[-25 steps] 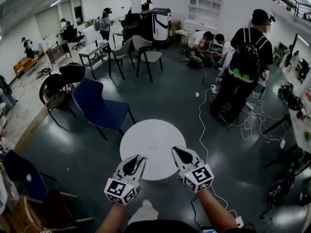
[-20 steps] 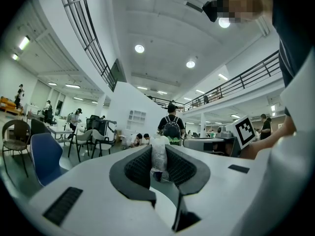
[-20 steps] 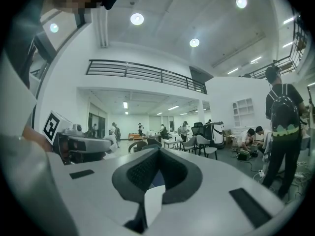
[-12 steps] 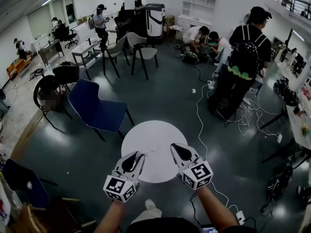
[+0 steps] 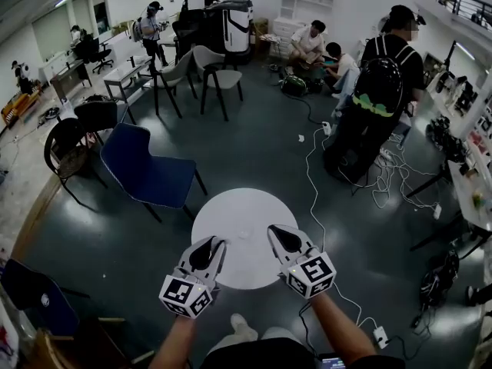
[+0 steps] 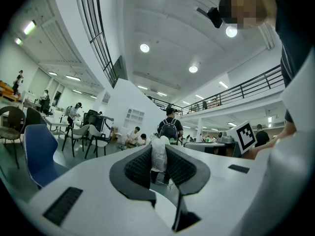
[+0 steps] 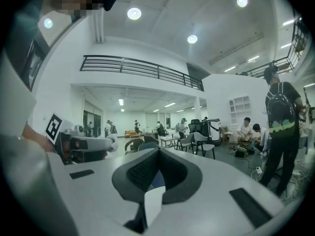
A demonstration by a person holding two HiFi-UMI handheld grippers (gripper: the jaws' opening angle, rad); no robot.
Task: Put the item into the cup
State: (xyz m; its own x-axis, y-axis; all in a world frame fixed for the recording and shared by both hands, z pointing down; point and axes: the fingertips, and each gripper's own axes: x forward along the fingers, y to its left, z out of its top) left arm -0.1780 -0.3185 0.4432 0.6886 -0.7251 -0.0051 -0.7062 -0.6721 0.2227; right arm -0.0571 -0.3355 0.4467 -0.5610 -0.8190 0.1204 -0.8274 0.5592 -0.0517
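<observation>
While two hand-held grippers point forward side by side, their tips show from above against the near part of a round white table [image 5: 238,210]. The left gripper [image 5: 216,244] has its jaws partly closed. Its ribbed black pads [image 6: 138,167] press from both sides on a small white item [image 6: 159,155]. The item stands upright between them, with its top poking just above the jaw tips. It looks soft and crumpled, but what it is cannot be made out.

The right gripper [image 5: 275,233] is just beside the left one. Its jaws are brought together at the tips, with nothing between them. Each gripper carries a marker cube [image 5: 187,296] with black and white squares at its rear end, nearest the person's forearms.

Ahead and to the left of the left gripper, past the table, stands a blue chair [image 5: 146,171]. Ahead and to the right of the right gripper, well apart from it, a standing person [image 5: 384,83] with a black backpack faces away. White cables [image 5: 317,183] trail across the dark floor between that person and the table.
</observation>
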